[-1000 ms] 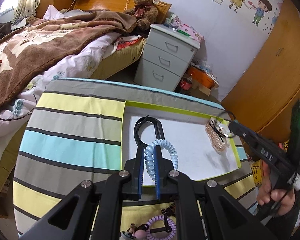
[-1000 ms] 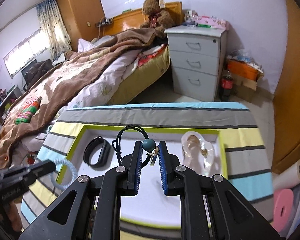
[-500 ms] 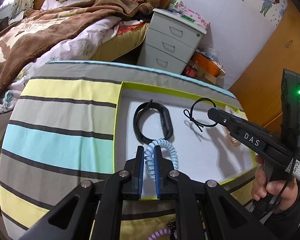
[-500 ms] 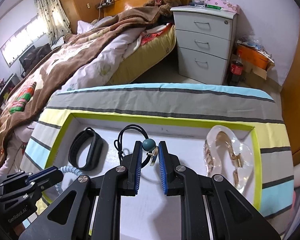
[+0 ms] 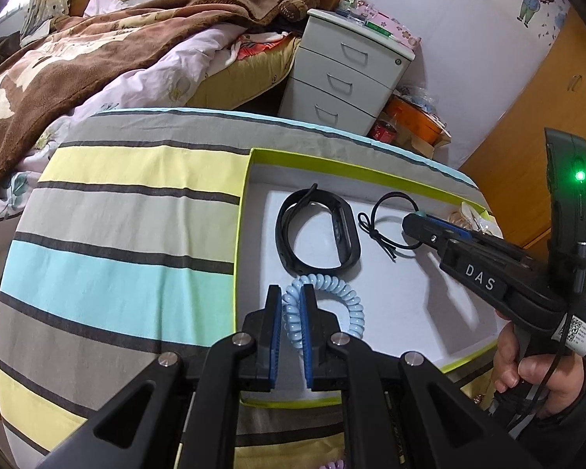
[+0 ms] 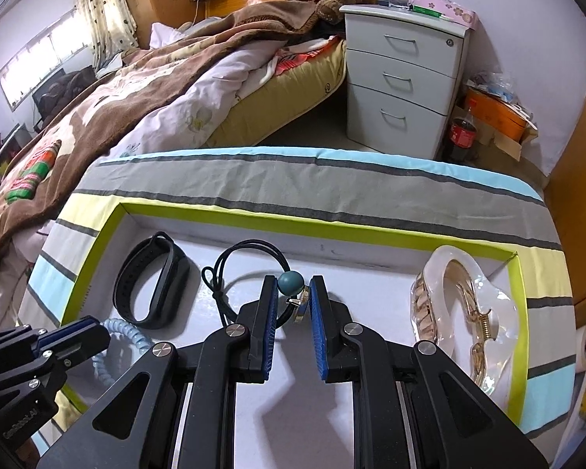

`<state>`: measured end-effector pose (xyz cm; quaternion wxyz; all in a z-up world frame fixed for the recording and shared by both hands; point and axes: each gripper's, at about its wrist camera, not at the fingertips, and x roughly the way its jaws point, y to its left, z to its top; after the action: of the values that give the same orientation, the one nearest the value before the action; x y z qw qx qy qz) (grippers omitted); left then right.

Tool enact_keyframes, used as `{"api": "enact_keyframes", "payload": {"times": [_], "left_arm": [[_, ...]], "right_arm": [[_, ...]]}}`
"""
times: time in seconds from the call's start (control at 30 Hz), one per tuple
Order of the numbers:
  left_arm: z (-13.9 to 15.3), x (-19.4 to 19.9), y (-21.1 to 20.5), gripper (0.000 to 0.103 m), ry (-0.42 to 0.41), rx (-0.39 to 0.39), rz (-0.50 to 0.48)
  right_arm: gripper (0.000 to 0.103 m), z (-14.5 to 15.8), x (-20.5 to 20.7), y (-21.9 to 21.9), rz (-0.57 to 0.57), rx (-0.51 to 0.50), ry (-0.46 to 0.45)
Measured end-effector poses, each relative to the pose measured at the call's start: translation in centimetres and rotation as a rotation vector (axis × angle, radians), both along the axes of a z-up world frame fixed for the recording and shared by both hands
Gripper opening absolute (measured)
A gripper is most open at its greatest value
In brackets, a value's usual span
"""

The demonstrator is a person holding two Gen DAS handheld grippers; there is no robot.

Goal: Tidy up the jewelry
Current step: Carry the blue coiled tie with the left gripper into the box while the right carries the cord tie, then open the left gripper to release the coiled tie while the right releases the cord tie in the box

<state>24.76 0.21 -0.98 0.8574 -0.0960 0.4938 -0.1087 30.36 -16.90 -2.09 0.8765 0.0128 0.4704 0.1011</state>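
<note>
A table covered by a striped cloth (image 5: 129,211) is shown from both wrist views, with a shallow tray (image 6: 97,250) with a lime-green rim and white floor resting on it. To the left of the tray, a broad band of bare cloth is seen running out to the table's curved edge, beyond which the bed (image 6: 144,90) stands. Just inside the tray's left wall, the left gripper (image 5: 291,306) is held low, its jaws nearly together and clamped on one side of a pale blue spiral hair tie (image 5: 334,305); the rest of the coil is seen resting on the white floor to the right of the fingers. Directly beyond the coil, touching or nearly touching it, a black wristband (image 5: 318,234) is laid flat near the far left corner. To its right, apart from it, a black cord loop (image 6: 250,262) carrying a teal bead (image 6: 291,283) is found near the tray's middle. The right gripper (image 6: 291,305) is positioned around the bead, its jaws parted somewhat wider than the bead, so that the blue pads (image 6: 269,312) are not seen pressing on it. An open stretch of white floor is left in front of the cord, toward the near rim. At the far right, a clear hair claw (image 6: 465,312) with gold-coloured metal is seen lying close against the right wall.
</note>
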Motion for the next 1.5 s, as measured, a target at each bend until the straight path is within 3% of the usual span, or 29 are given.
{"api": "enact_keyframes", "payload": {"times": [0.43, 0.57, 0.8, 0.87, 0.9, 1.07, 1.2, 1.5], "left_arm": [[-0.1, 0.2, 0.0, 0.011, 0.002, 0.015, 0.006], [0.0, 0.4, 0.0, 0.011, 0.004, 0.019, 0.007], [0.0, 0.3, -0.1, 0.017, 0.003, 0.016, 0.003], [-0.1, 0.2, -0.2, 0.02, 0.003, 0.014, -0.001], [-0.1, 0.2, -0.2, 0.021, 0.003, 0.014, -0.001], [0.3, -0.1, -0.3, 0.025, -0.003, 0.015, 0.003], [1.4, -0.8, -0.3, 0.037, -0.03, 0.019, 0.007], [3.8, -3.5, 1.1, 0.039, -0.083, 0.009, 0.03]], "right_arm": [[0.017, -0.1, 0.0, 0.0, -0.009, -0.023, -0.007], [0.023, -0.1, 0.0, 0.0, -0.009, -0.023, -0.008], [0.027, 0.4, -0.1, -0.3, -0.016, -0.019, -0.018], [0.038, 0.6, -0.3, -0.4, -0.015, -0.016, -0.022], [0.039, 0.7, -0.4, -0.4, -0.016, -0.011, -0.025], [0.039, 1.3, -0.9, -0.6, -0.023, -0.002, -0.039], [0.039, 2.3, -1.8, -0.8, -0.026, 0.014, -0.059], [0.039, 4.6, -5.0, -1.0, -0.026, 0.032, -0.115]]}}
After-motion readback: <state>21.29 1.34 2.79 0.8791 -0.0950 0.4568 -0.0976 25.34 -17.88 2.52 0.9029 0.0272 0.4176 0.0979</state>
